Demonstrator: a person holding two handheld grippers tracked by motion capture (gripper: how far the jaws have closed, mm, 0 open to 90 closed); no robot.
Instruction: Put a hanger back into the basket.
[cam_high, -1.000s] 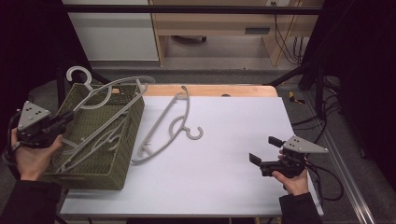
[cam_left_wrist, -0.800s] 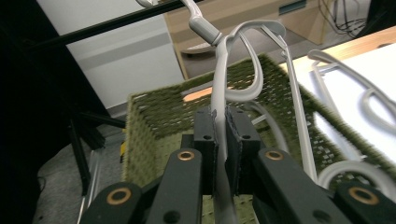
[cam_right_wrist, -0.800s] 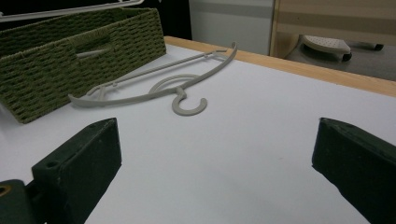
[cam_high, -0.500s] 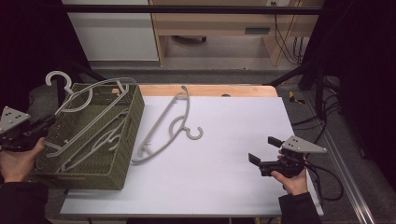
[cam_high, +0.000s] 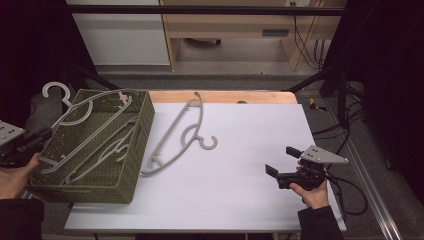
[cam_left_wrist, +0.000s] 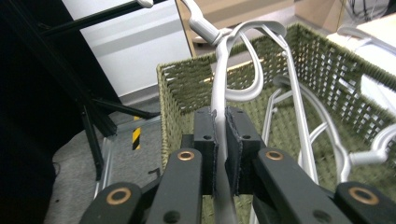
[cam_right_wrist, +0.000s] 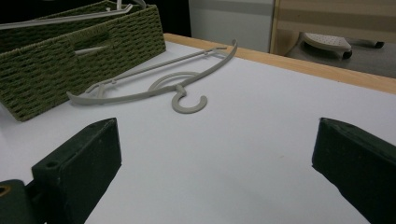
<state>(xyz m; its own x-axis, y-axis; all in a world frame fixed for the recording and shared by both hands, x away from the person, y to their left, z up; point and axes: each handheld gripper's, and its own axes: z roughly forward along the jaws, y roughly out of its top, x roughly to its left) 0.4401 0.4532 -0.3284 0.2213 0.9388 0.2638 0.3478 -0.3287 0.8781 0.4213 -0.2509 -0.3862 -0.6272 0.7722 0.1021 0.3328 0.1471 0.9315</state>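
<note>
Three curved plastic hangers (cam_high: 87, 112), woven basket (cam_high: 137, 150)

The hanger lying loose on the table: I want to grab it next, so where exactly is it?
In the high view the loose hanger lies flat on the white table, left of centre, just right of the green basket, hook towards the open right gripper.

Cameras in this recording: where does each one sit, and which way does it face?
High view: above the person's side, looking forward and down on the white table; both hands and forearms show, left hand-held gripper and right hand-held gripper.
Left gripper view: rides that gripper, looking along its jaws, shut on a grey hanger over the green basket.
Right gripper view: looks between open jaws across the table at the loose hanger.
Shared: the basket is in all three.
</note>
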